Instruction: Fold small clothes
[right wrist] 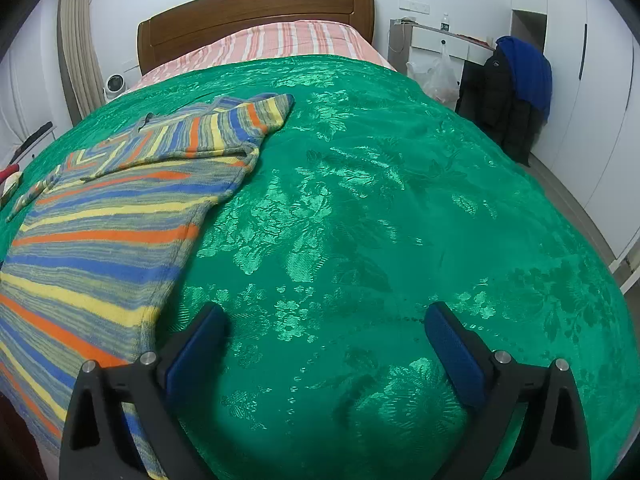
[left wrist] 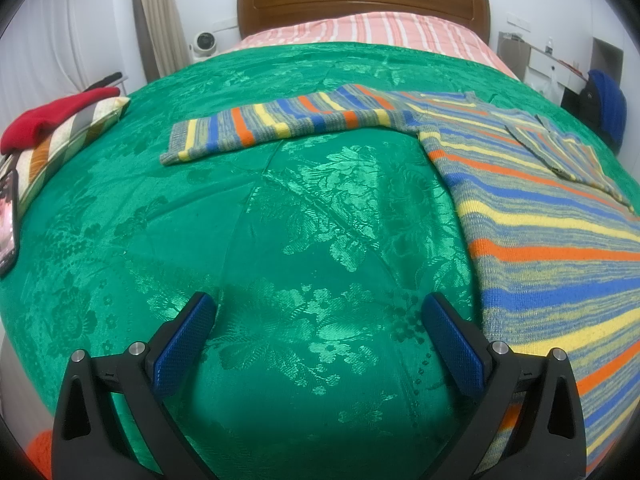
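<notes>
A small knitted sweater with orange, yellow and blue stripes on a grey-green ground (left wrist: 540, 216) lies flat on the shiny green floral brocade bedspread (left wrist: 280, 240), between the two grippers: it is at the right edge of the left wrist view and at the left edge of the right wrist view. The fold looks partly made. On the sweater's right side, the striped sleeve (right wrist: 224, 128) appears to be turned in over the chest, its cuff end poking out toward the headboard, though exactly how it is layered is hard to read through the fisheye bend. On the other side, the long striped sleeve (left wrist: 272, 124) lies stretched straight out across the bedspread, well away from the body and not yet folded in. The body itself is at full length, its hem near the grippers, so the lengthwise fold has not been made either. The left gripper (left wrist: 320, 320) hovers over bare bedspread just beside the sweater's edge, jaws spread wide with nothing between them. The right gripper (right wrist: 326, 328) is likewise over bare bedspread just beside the sweater's other edge, its jaws parted as far as they go and empty, with no cloth between the blue pads. Judging from this, roughly one sleeve is done; the outstretched sleeve, the body fold and any tidying remain.
</notes>
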`<state>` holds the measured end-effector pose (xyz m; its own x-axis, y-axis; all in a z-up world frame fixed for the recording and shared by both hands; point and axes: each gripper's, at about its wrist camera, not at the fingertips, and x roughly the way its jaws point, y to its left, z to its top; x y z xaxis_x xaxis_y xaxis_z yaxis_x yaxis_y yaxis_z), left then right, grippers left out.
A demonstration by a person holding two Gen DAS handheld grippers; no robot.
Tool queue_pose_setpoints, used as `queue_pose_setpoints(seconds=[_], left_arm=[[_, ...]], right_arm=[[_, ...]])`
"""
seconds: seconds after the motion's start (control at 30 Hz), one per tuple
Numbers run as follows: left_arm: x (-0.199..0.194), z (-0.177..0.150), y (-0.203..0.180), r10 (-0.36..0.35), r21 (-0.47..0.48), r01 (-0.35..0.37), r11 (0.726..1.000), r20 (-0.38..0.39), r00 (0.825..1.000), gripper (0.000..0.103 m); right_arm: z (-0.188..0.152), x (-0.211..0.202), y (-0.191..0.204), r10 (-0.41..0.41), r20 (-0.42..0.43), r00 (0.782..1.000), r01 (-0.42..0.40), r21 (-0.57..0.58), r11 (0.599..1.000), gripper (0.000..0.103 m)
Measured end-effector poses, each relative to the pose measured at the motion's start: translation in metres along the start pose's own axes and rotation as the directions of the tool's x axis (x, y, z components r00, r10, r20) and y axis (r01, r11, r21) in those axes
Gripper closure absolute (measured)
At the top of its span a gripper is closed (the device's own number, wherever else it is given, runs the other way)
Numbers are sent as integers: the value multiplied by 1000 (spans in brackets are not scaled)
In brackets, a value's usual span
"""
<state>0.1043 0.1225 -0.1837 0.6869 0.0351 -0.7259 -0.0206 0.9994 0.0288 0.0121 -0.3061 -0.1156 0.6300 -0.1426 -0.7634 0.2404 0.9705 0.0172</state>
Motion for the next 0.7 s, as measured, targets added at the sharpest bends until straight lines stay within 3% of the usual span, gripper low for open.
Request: queue_pose_setpoints(seconds=[0.7], left_arm=[[-1,4,4,-18,-12,18,1000,-25,1000,0]], right_arm=[[0,0,0,1,0,1000,-1,1,1000,2]])
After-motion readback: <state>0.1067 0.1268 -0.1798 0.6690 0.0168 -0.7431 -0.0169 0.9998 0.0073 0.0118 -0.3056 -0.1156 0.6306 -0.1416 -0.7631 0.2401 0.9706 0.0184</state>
